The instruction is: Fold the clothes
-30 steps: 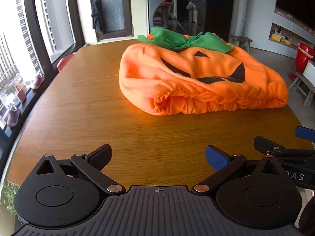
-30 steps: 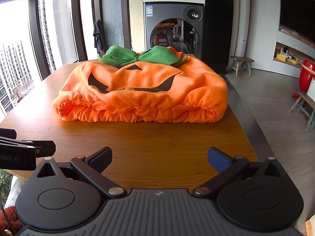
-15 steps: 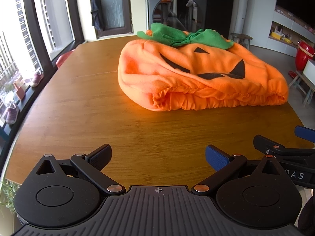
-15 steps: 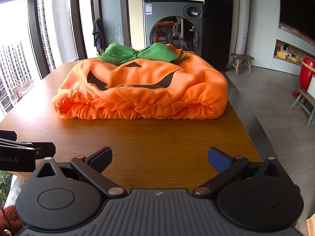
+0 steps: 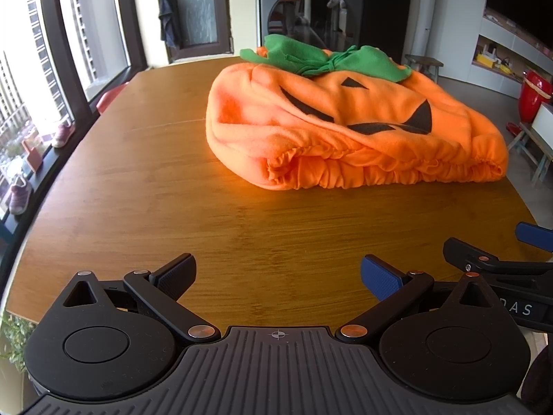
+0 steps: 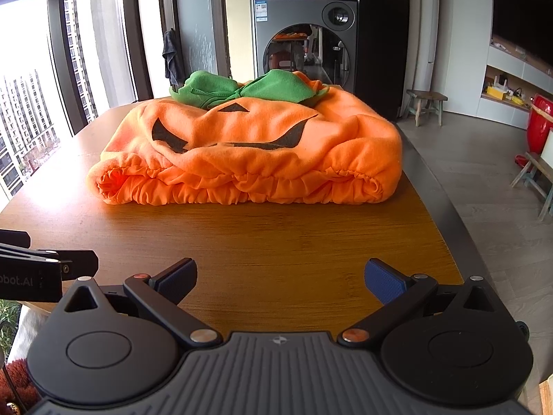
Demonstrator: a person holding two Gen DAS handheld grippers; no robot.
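Observation:
An orange fleece pumpkin costume (image 5: 331, 124) with a black face and a green collar (image 5: 325, 57) lies in a puffy heap on the wooden table (image 5: 155, 186). It also shows in the right wrist view (image 6: 249, 152), its gathered hem facing me. My left gripper (image 5: 278, 275) is open and empty, low over the table's near edge, well short of the costume. My right gripper (image 6: 281, 278) is open and empty, also short of the hem. The right gripper's fingers (image 5: 484, 259) show at the right edge of the left wrist view.
The table's right edge (image 6: 435, 207) drops to a grey floor with a stool (image 6: 427, 102) and a red object (image 6: 541, 124). A washing machine (image 6: 304, 41) stands behind the table. Windows (image 5: 20, 79) run along the left side.
Both grippers have moved forward toward the costume, which looks larger and nearer now. Both stay open.

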